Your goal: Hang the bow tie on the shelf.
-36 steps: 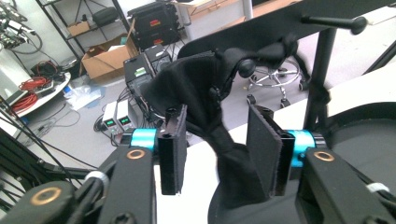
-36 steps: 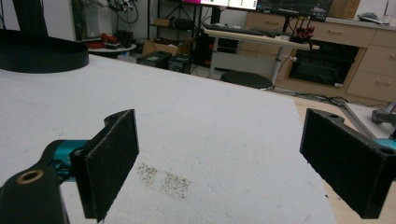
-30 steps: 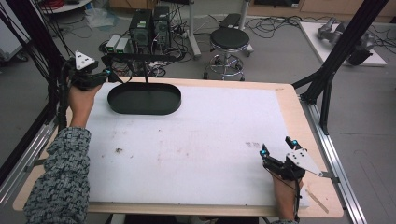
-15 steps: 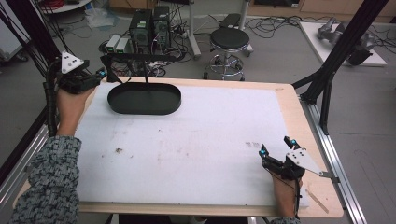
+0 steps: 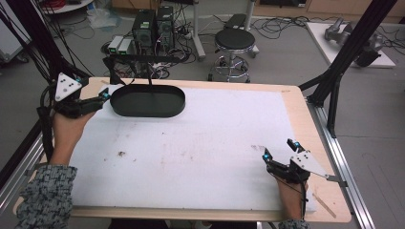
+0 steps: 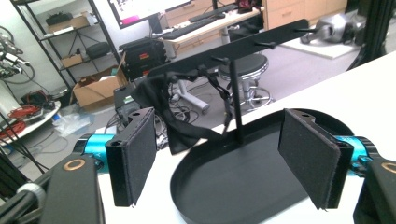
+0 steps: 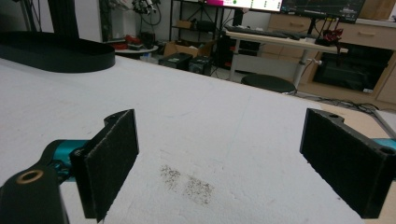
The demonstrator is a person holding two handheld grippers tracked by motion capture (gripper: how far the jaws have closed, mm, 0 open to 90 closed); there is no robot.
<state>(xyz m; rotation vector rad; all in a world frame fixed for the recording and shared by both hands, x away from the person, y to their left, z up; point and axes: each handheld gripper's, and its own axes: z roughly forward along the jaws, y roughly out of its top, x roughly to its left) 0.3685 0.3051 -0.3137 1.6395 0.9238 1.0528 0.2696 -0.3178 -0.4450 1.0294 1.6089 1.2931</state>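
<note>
A black oval tray [image 5: 143,113] lies at the table's far left, with a thin post [image 5: 150,82] and a crossbar [image 5: 138,58] rising from it. A black strap [image 6: 173,112] hangs from the crossbar [image 6: 233,46] at its left end. My left gripper [image 5: 102,99] is just left of the tray. Its jaws have just been opening and now stand wide, with nothing between the pads [image 6: 133,158]; the tray [image 6: 243,186] lies beyond them. Near the table's front right corner my right gripper [image 5: 279,150] rests open and empty over the white mat [image 7: 224,116].
Dark smudges mark the white mat [image 5: 215,133], one near the left [image 5: 122,153] and one by the right gripper [image 7: 187,182]. Black frame struts [image 5: 334,81] stand at the table's right edge. A stool [image 5: 234,43] and computer boxes [image 5: 153,24] are on the floor beyond the table.
My left gripper has drawn back from the strap on the stand, to the left and toward the near side, and its jaws have opened. The right gripper has kept still.
</note>
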